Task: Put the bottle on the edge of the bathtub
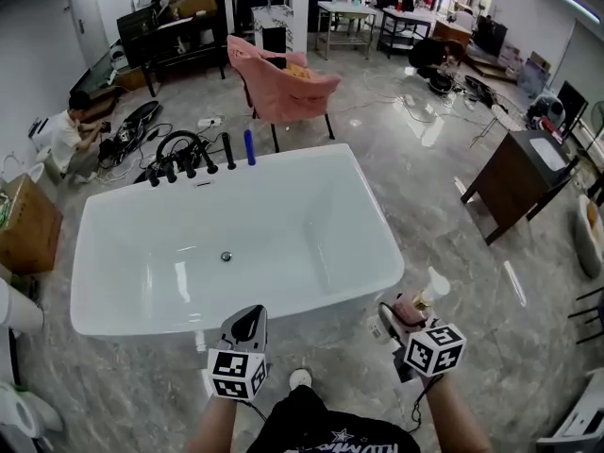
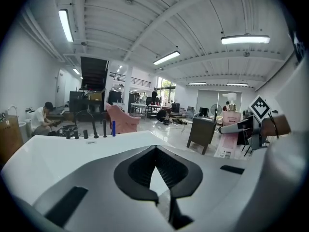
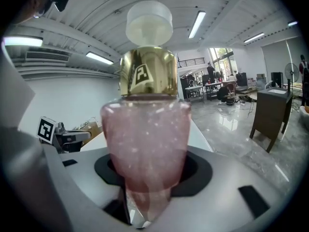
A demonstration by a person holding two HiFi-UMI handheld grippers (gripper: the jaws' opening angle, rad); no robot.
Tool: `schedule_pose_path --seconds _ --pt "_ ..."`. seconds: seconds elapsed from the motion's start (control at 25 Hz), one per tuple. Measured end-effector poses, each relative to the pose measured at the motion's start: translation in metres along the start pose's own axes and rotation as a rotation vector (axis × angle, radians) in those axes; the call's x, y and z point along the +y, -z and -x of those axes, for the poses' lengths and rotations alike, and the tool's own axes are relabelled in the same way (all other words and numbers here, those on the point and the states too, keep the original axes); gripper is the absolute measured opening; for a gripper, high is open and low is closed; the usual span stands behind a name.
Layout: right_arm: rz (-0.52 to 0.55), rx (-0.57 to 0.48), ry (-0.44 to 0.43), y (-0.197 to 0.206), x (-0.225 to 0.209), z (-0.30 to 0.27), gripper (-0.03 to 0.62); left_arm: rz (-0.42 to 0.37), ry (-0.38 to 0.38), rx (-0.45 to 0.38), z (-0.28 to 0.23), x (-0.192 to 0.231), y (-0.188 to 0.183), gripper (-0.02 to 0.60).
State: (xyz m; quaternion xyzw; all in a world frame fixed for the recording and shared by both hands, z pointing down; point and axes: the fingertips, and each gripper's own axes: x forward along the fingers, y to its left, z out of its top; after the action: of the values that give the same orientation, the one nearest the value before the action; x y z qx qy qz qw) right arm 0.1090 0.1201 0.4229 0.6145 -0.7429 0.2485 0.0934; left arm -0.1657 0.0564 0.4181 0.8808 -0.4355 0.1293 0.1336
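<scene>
Floor (image 1: 425,159): glossy grey tile, as far as I can see.
On the floor: white bathtub (image 1: 363,253) in front of me; pink armchair (image 1: 283,88) behind it; dark wooden cabinet (image 1: 517,173) to the right; cardboard box (image 1: 28,225) to the left; black cables (image 1: 132,144) behind the bathtub.
Bathtub's far rim: black taps (image 1: 189,165), with a blue bottle (image 1: 249,146) upright just beside them.

F-shaped logo (image 3: 141,75) on gold collar (image 3: 161,83) of bottle (image 3: 145,149)
</scene>
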Motion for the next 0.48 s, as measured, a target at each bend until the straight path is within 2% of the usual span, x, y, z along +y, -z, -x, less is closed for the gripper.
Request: schedule_pose_path --seconds 0.28,0.48 --pt "-0.018 0.023 0.048 -0.012 -0.018 -0.067 0.221 -0.004 0.053 0.055 -0.069 0.042 0.005 0.015" --pt "-0.013 0.031 0.059 -0.031 -0.040 -0.105 0.221 0.000 0.057 0.051 -0.105 0.058 -0.009 0.015"
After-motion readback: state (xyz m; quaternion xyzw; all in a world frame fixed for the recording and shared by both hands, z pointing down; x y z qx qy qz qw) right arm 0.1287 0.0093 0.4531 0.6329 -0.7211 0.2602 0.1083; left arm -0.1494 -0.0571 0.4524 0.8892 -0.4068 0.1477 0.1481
